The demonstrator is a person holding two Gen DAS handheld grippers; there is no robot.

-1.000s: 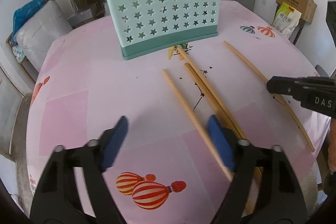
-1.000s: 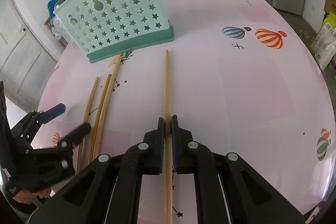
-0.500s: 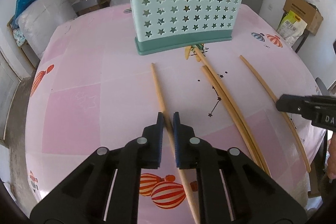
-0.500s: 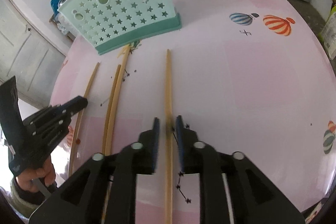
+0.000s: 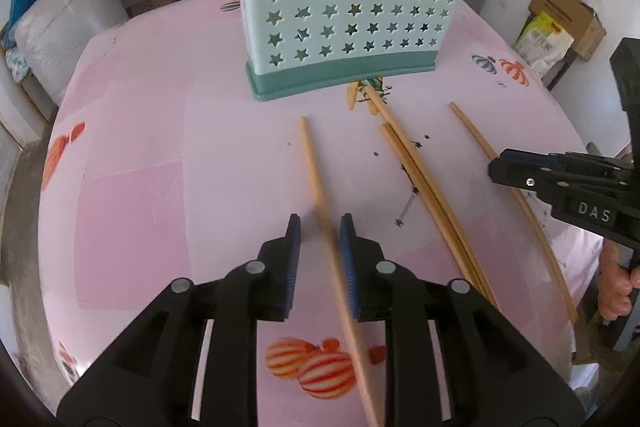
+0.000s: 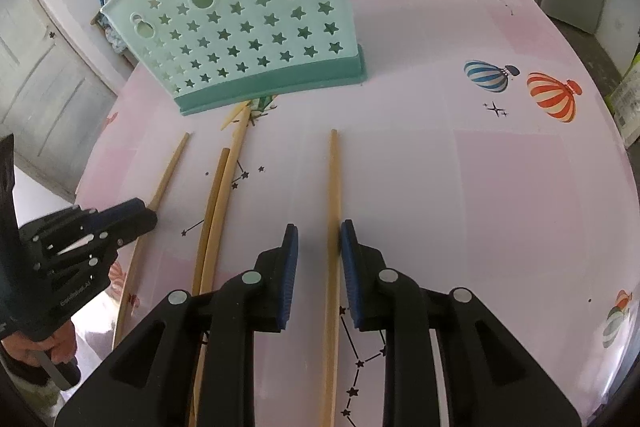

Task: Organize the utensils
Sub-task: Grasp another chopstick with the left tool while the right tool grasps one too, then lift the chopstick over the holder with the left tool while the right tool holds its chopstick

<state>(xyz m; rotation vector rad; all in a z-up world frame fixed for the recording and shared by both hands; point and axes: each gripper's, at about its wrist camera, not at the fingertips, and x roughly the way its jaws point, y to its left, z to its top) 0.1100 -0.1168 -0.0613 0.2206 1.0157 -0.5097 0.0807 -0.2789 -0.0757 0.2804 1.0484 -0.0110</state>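
A mint utensil holder [image 5: 352, 19] [image 6: 248, 27] with star holes stands upright at the far side of the pink table [image 5: 140, 147]. Several wooden chopsticks lie in front of it. My left gripper [image 5: 320, 243] [image 6: 148, 217] straddles the leftmost chopstick [image 5: 310, 155] [image 6: 170, 167]. Its jaws are opening and the blurred stick runs close to the right pad. My right gripper [image 6: 319, 255] [image 5: 496, 167] straddles the rightmost chopstick [image 6: 334, 187] [image 5: 472, 131]. These jaws are closing, with a gap still on the left side. A pair of chopsticks [image 5: 420, 179] [image 6: 216, 203] lies between the two grippers.
A cardboard box [image 5: 568, 11] and a yellow bag sit on the floor at the right. A grey cushion [image 5: 60, 27] is beyond the table's left edge, and a white door [image 6: 40, 67] is off to that side. A person's hand [image 5: 616, 291] holds the right gripper.
The left jaws closed around the leftmost chopstick, then parted again. The right jaws, shut on their chopstick a second ago, now stand apart. Both grippers moved nearer the holder.
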